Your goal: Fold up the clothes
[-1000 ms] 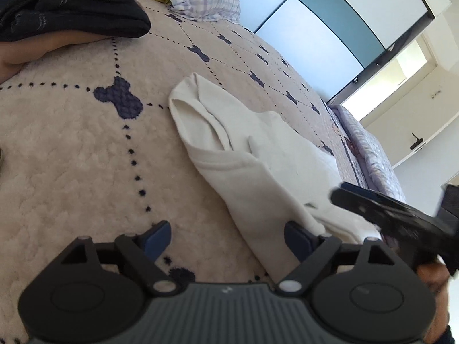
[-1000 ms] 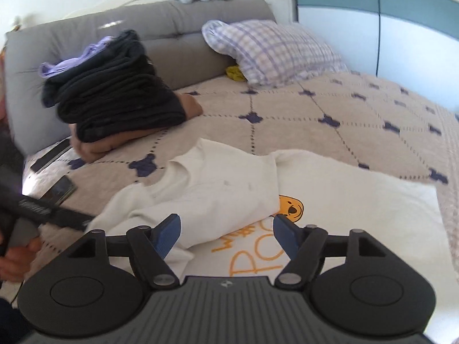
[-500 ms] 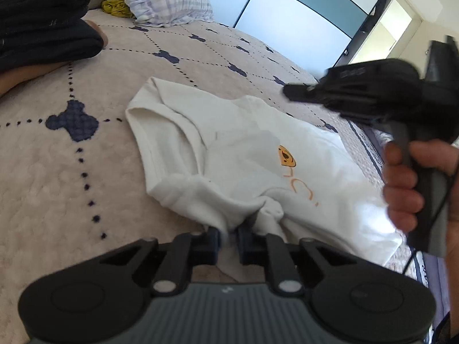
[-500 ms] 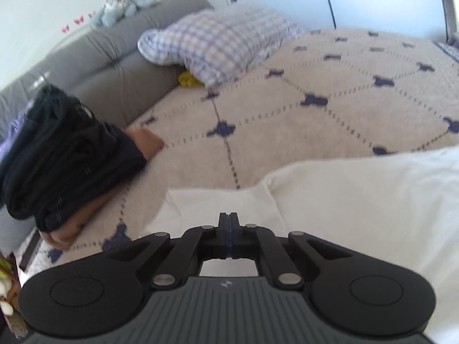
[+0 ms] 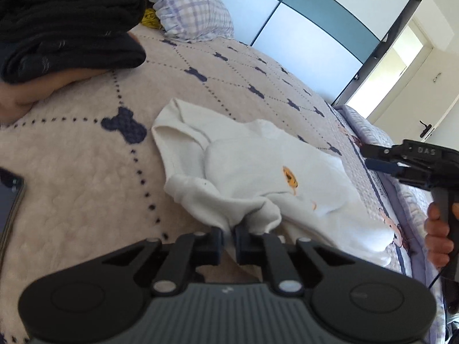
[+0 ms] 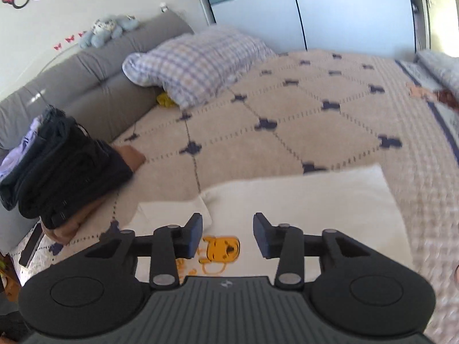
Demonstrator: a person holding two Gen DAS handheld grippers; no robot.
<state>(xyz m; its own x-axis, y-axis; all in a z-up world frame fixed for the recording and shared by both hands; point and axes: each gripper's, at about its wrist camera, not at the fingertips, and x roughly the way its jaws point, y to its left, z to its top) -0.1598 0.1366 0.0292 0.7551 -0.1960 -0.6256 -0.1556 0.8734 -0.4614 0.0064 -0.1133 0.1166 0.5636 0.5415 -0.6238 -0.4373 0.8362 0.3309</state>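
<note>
- Currently my left tongs (image 5: 228, 238) are pinched tight on a bunched edge of the white shirt (image 5: 258, 177), near its lower side hem as far as I can judge.
- My right tongs (image 6: 226, 236) are opening, nothing between the pads; they hover over the shirt's orange bear print (image 6: 221, 250).
- Shirt lies on the beige quilted bed (image 6: 287, 132), one sleeve side folded over the chest, the rest spread flat toward the bed's edge.
- Stack of dark folded clothes (image 6: 63, 166) sits well apart near the grey headboard (image 6: 86, 80); checked pillow (image 6: 195, 60) beyond it.
- Step in hand, as I judge it: carry the gripped edge across to make the next fold.
- To do it well: lift only enough to clear the fabric, keep the pinch firm so the bunch does not slip, and lay the edge parallel to the fold already made.
- Right tongs should take the matching corner so both ends travel together; otherwise the fold will skew or drag the flat part.
</note>
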